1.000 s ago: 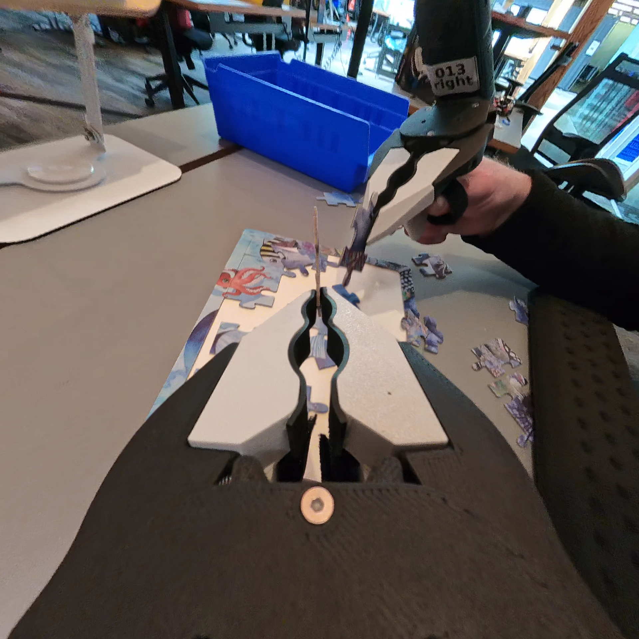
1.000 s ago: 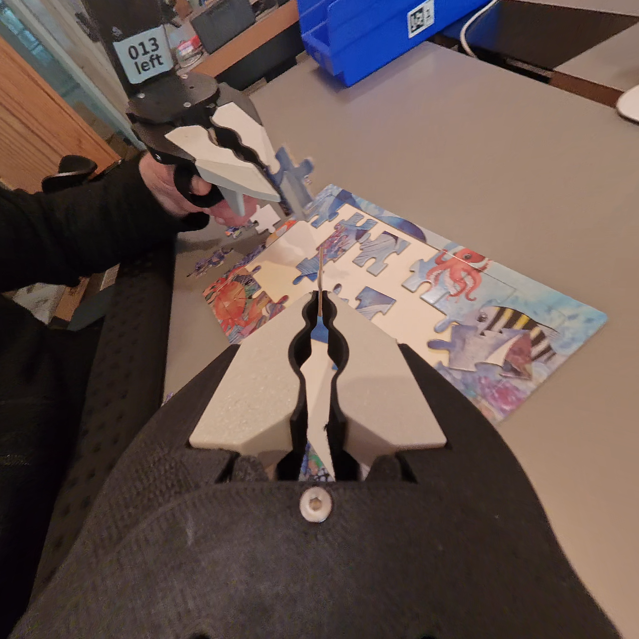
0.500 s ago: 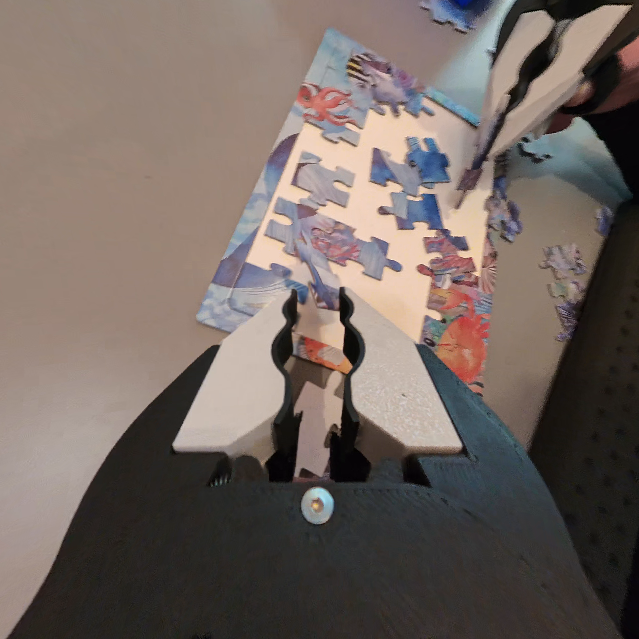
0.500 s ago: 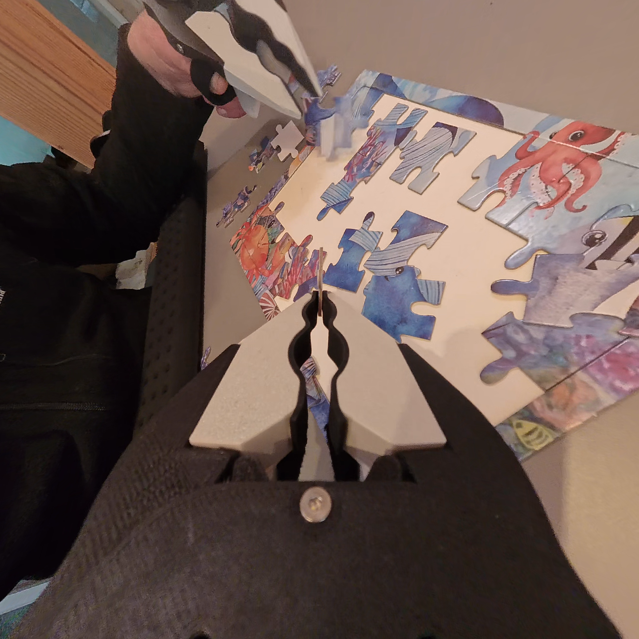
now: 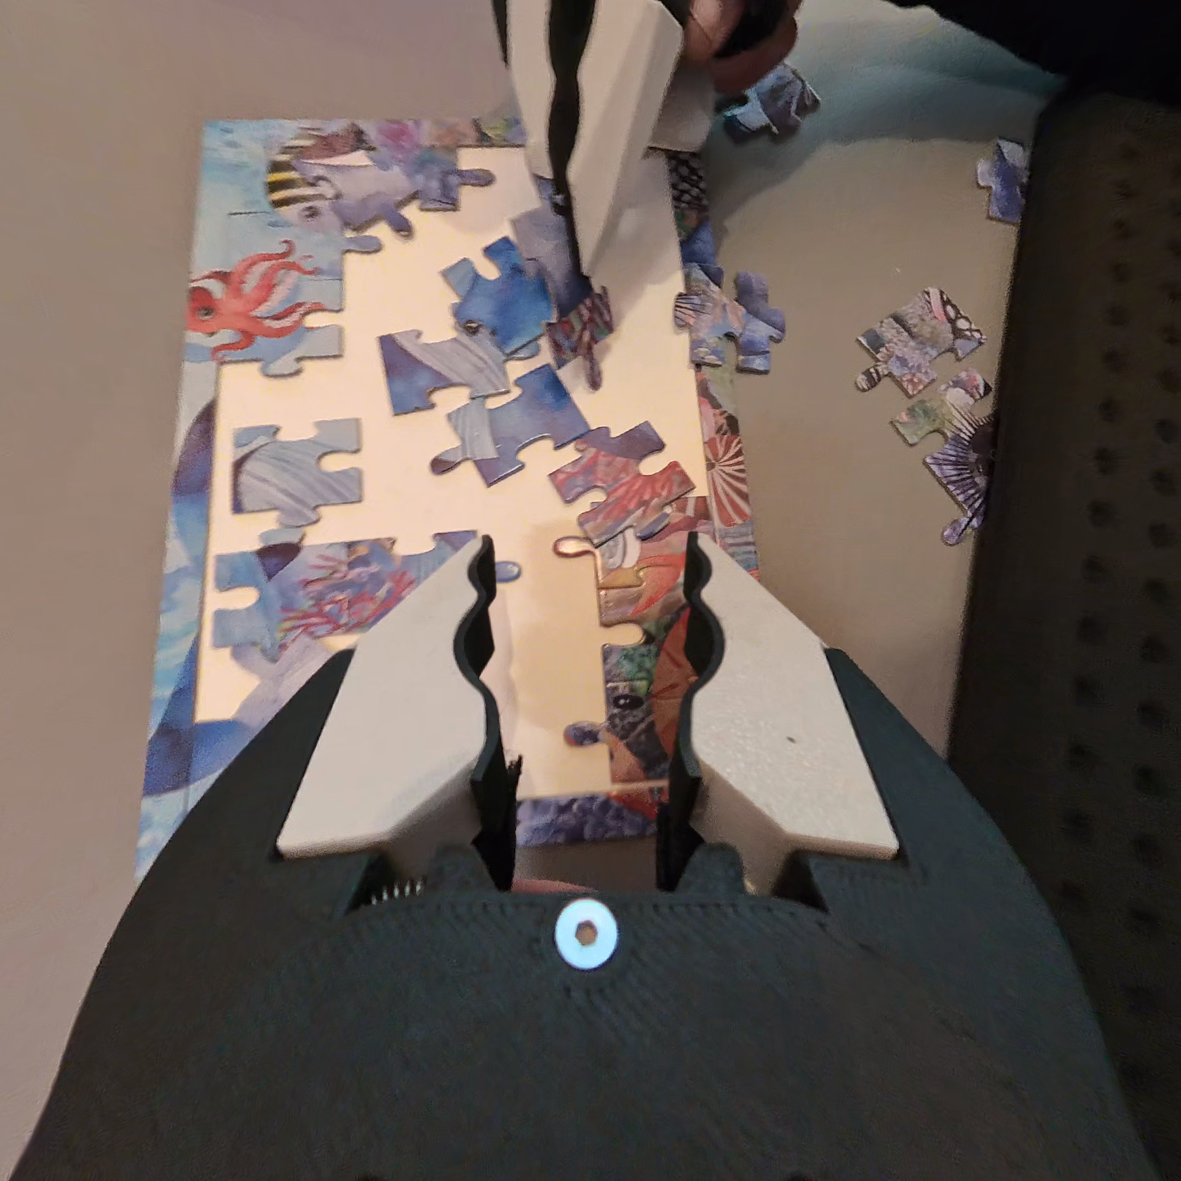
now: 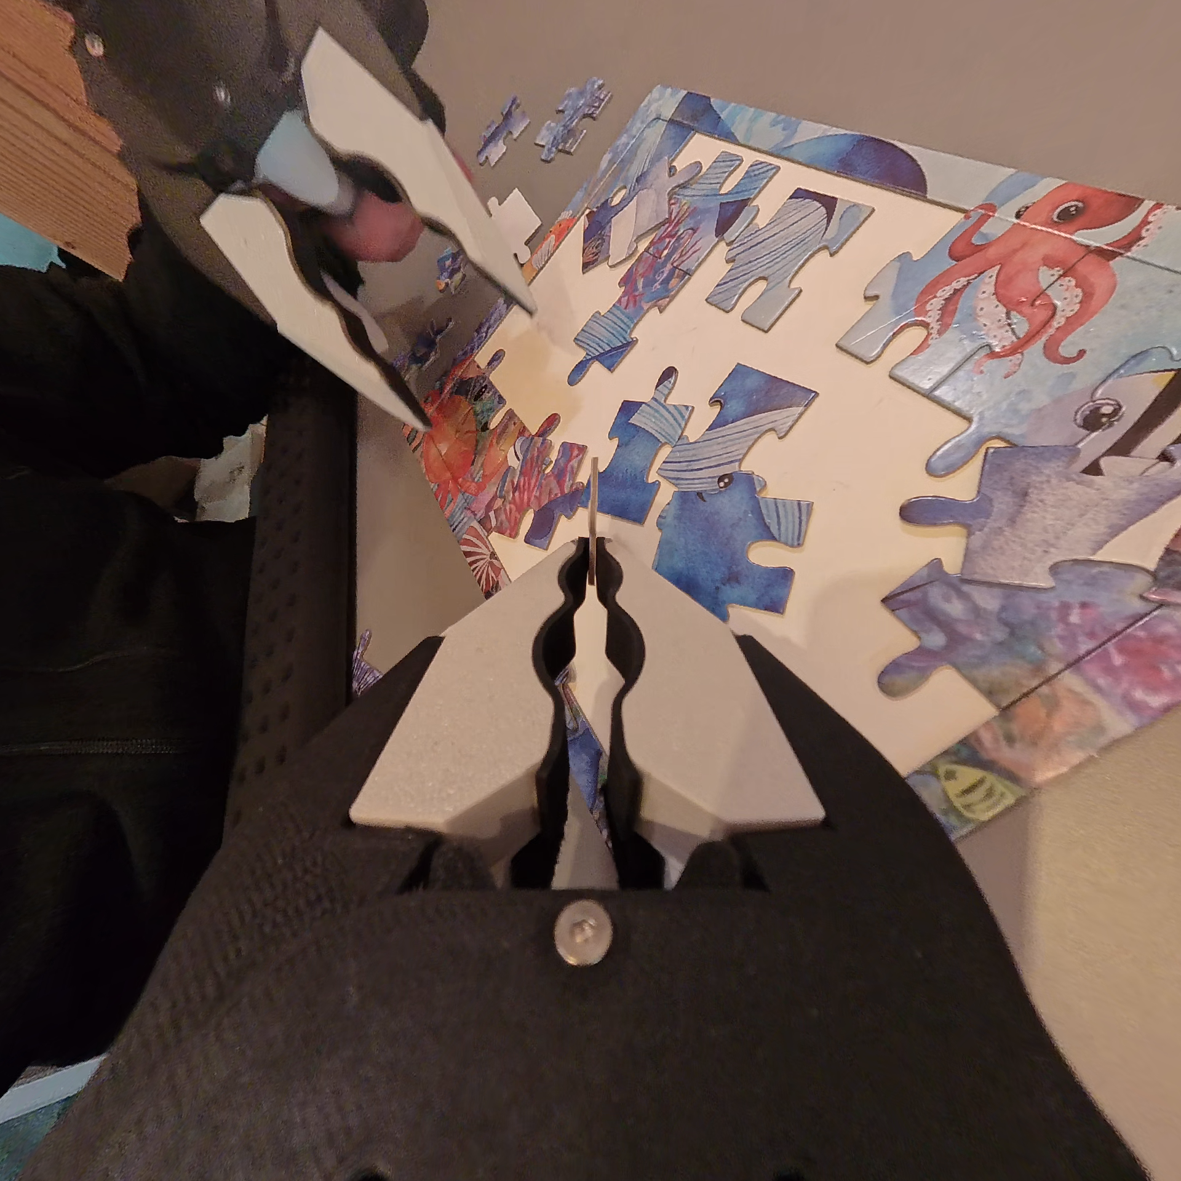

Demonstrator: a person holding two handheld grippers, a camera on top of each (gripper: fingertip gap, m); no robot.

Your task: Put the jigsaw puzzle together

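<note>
The puzzle tray [image 5: 182, 486] lies on the grey table with a cream base and a blue sea-picture rim; it also shows in the right wrist view [image 6: 850, 160]. Several pieces lie in it, some joined, among them a red octopus [image 5: 255, 307] and an orange crab section [image 6: 454, 441]. My left gripper [image 5: 589, 549] is open and empty, low over the tray's near end; it also shows in the right wrist view [image 6: 473, 364]. My right gripper [image 6: 593, 543] is shut on a puzzle piece [image 6: 594, 505], seen edge-on. The left wrist view shows that gripper [image 5: 578, 268] holding the red and purple piece [image 5: 585, 326] upright over the tray's far right.
Several loose pieces [image 5: 920, 345] lie on the table right of the tray, one [image 5: 728, 319] against its right edge, and a few more [image 6: 572, 121] beyond its corner. A black perforated pad [image 5: 1086, 511] borders the table on the right. The tips of one gripper are about 10 cm away from the tips of the other. The red octopus [image 5: 255, 307] sits 12 cm or so from the ends of my right fingers.
My left gripper has tilted down over the tray, lowered and opened; the piece it held is no longer between its fingers. My right gripper has come down over the tray, still holding its piece.
</note>
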